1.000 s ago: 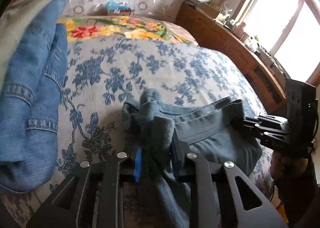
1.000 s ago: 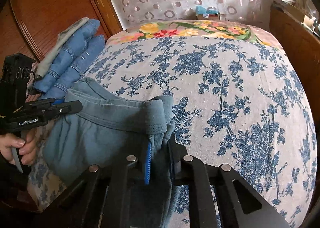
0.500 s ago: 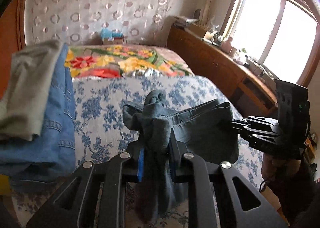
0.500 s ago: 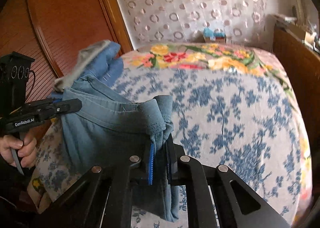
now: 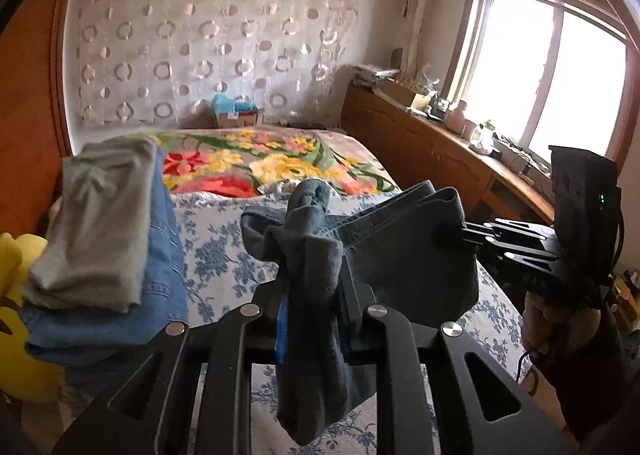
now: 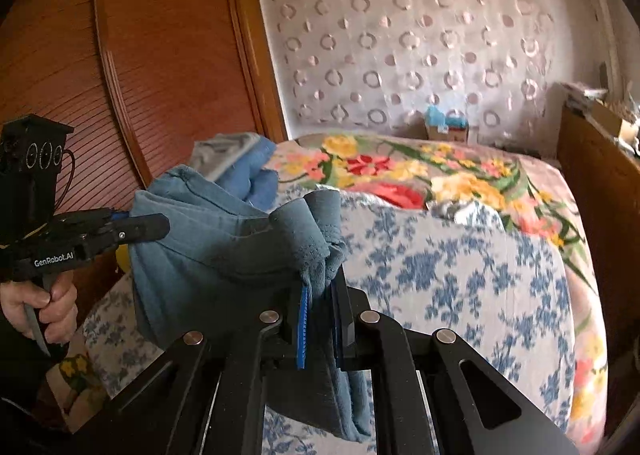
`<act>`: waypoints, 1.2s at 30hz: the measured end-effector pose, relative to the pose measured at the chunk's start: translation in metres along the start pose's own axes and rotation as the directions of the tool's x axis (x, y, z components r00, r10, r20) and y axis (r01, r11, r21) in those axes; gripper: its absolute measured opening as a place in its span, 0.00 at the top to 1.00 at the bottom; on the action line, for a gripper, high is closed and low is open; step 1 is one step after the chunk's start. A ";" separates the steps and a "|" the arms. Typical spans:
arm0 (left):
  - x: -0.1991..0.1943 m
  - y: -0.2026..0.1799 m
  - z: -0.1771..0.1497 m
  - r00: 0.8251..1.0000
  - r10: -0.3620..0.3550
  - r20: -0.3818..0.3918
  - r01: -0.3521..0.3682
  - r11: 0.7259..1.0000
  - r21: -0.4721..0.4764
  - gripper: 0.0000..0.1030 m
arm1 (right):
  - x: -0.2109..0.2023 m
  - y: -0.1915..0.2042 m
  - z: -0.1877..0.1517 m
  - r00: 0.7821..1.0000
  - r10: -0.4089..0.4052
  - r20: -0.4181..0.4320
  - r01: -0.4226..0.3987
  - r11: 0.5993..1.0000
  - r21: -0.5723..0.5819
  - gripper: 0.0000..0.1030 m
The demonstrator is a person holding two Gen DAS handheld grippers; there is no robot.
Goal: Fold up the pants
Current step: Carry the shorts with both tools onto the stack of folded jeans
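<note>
The grey-blue pants point(image 5: 400, 255) hang in the air above the bed, stretched between both grippers. My left gripper point(image 5: 310, 291) is shut on one bunched end of the pants, and cloth hangs down below its fingers. My right gripper point(image 6: 320, 295) is shut on the other end of the pants point(image 6: 216, 255). The right gripper also shows in the left wrist view point(image 5: 464, 233) at the right. The left gripper shows in the right wrist view point(image 6: 156, 225) at the left.
A bed with a blue floral cover point(image 6: 460, 279) and a bright flower blanket point(image 5: 260, 163) lies below. A stack of folded jeans and grey cloth point(image 5: 108, 231) sits at the left. A wooden cabinet point(image 5: 420, 135) runs under the window. A wooden wardrobe point(image 6: 160, 55) stands left.
Both grippers have lifted the pants up off the bed and the views have tilted up toward the wall. Both grips stay shut.
</note>
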State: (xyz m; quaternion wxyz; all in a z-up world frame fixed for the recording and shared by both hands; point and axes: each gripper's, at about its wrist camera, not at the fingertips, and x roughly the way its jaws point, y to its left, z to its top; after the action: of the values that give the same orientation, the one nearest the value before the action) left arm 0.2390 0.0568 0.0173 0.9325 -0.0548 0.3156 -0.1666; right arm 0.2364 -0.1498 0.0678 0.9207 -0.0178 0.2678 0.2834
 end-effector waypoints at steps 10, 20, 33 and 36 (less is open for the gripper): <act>-0.022 0.028 0.009 0.996 0.066 0.056 -0.065 0.998 -0.015 0.81 | 0.024 0.021 0.033 0.998 0.048 0.043 -0.044 0.994 -0.097 0.91; -0.036 0.069 0.033 0.982 0.155 0.112 -0.156 0.988 -0.001 0.81 | 0.067 0.035 0.070 0.994 0.092 0.063 -0.077 0.976 -0.206 0.91; -0.041 0.116 0.028 0.937 0.277 0.213 -0.266 0.961 -0.078 0.81 | 0.150 0.039 0.111 0.984 0.151 0.089 -0.115 0.939 -0.323 0.91; -0.043 0.124 0.026 0.934 0.283 0.218 -0.267 0.958 -0.101 0.80 | 0.170 0.043 0.119 0.981 0.173 0.088 -0.131 0.925 -0.356 0.91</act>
State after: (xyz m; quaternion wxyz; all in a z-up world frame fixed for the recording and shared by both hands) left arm 0.2571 0.1879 0.0366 0.9744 -0.0616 0.2158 -0.0160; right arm 0.3893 -0.0043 0.0892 0.8924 -0.1431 0.1591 0.3973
